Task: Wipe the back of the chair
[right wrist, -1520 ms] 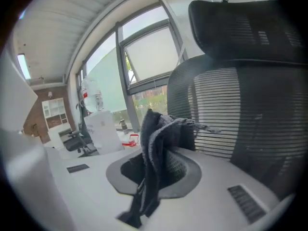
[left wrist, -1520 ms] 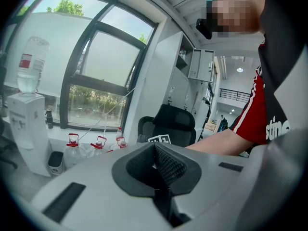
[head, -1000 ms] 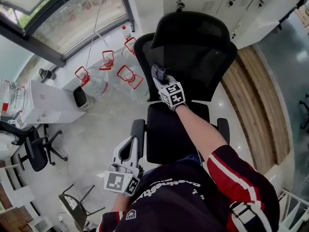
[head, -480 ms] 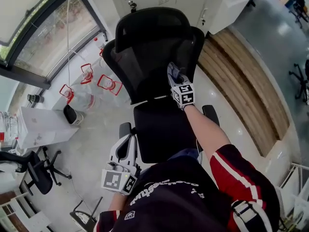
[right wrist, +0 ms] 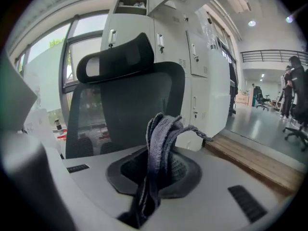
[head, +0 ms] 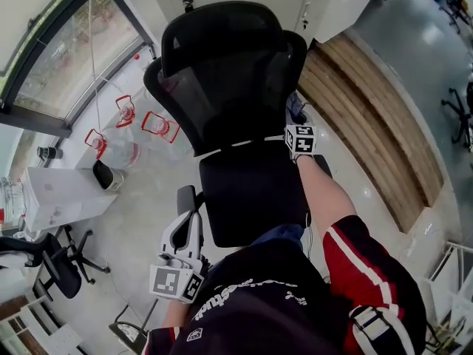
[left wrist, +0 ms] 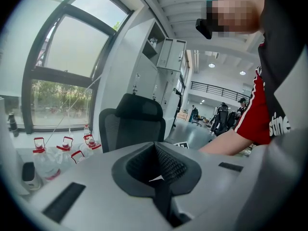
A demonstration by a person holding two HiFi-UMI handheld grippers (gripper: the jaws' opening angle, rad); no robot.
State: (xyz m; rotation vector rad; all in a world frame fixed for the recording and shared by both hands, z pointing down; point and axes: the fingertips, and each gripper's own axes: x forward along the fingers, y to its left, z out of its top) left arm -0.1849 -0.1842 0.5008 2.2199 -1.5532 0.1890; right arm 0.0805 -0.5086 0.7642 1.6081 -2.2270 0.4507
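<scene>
Head view looks steeply down on a black mesh office chair (head: 229, 80) standing on a pale glossy floor (head: 140, 198). Its backrest stands upright with its long axis vertical, the curved black headrest (head: 222, 32) on top, and its front and the black seat pad (head: 251, 191) are turned toward the person.

The right tool (head: 295, 111) is held at the right edge of the backrest, low down, near where the back meets the seat. Its marker cube sits just behind on the outstretched arm. In the right gripper view the jaws are clenched on a grey knitted cloth (right wrist: 161, 134), which stands up from between them in a bunched fold with one loose strand trailing to the right. The chair's mesh back (right wrist: 125, 105) fills the space just ahead of the cloth; whether cloth and mesh are touching cannot be told.

The left tool (head: 186, 224) hangs low beside the person's body, next to the chair's left armrest (head: 188, 197) and well apart from the backrest. The left gripper view shows its jaws pressed together with nothing between them, and the chair (left wrist: 132, 129) at a distance beyond them.

Clear water jugs with red handles (head: 122, 120) stand on the floor to the chair's left below a large window (head: 52, 43). White lockers (right wrist: 192, 57) stand behind the chair, and a strip of wooden boards (head: 369, 124) runs along its right.
</scene>
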